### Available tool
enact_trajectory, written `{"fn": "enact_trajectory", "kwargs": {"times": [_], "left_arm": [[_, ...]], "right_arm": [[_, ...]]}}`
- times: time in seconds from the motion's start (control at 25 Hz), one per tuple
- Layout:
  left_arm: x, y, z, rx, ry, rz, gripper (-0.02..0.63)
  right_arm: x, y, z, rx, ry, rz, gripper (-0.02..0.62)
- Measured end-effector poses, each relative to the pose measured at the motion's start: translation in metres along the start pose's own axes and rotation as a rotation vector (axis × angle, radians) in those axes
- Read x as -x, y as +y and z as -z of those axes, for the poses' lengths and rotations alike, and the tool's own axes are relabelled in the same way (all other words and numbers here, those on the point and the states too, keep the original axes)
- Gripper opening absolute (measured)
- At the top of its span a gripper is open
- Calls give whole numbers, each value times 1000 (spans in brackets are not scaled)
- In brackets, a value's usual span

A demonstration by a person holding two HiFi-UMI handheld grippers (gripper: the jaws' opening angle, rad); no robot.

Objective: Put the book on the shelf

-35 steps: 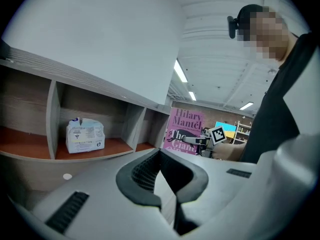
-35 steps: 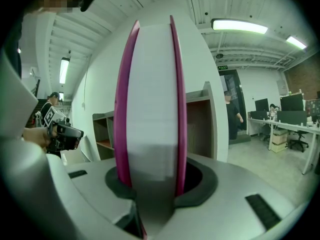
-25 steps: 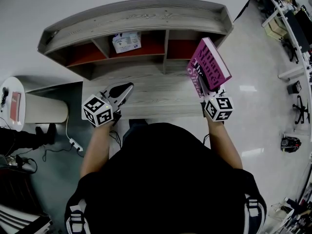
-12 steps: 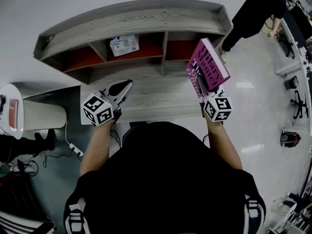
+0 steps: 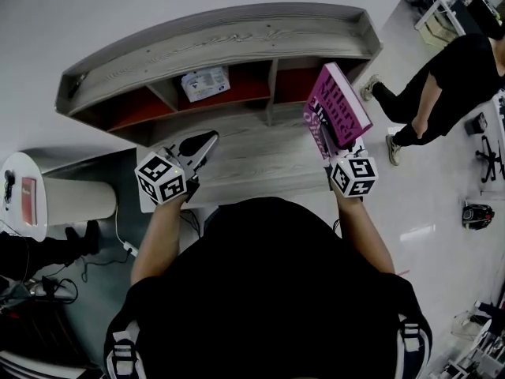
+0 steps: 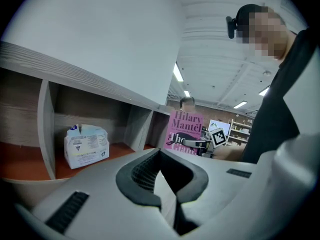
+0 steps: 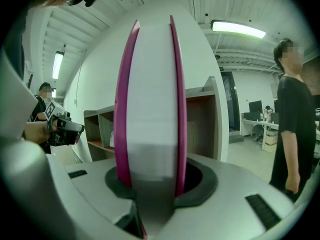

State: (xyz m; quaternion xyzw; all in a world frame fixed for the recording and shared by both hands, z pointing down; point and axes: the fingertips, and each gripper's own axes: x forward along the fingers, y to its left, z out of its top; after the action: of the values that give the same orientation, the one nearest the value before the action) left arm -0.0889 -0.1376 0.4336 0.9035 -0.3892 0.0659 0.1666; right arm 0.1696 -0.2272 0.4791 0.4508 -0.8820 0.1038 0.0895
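the right gripper (image 5: 338,145) is clamped on the pink book (image 5: 341,105), held upright just ahead of it and short of the shelf (image 5: 237,34), not yet shelved, while the left gripper (image 5: 203,143) is closed and empty.

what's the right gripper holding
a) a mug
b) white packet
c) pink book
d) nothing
c: the right gripper has its jaws closed on the lower edge of the pink book, which stands upright between them.
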Motion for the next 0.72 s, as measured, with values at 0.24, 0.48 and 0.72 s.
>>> {"fn": "enact_trajectory", "kwargs": {"times": [0.24, 0.48, 0.72], "left_arm": [[-6, 9, 0, -6, 17, 36, 20], [-8, 16, 1, 2, 22, 54, 20], [-6, 23, 1, 3, 26, 59, 19]], "right_arm": [[-7, 0, 3, -13, 9, 29, 147], [-12, 0, 11, -20, 24, 48, 147], [-22, 4, 17, -9, 38, 55, 147]]}}
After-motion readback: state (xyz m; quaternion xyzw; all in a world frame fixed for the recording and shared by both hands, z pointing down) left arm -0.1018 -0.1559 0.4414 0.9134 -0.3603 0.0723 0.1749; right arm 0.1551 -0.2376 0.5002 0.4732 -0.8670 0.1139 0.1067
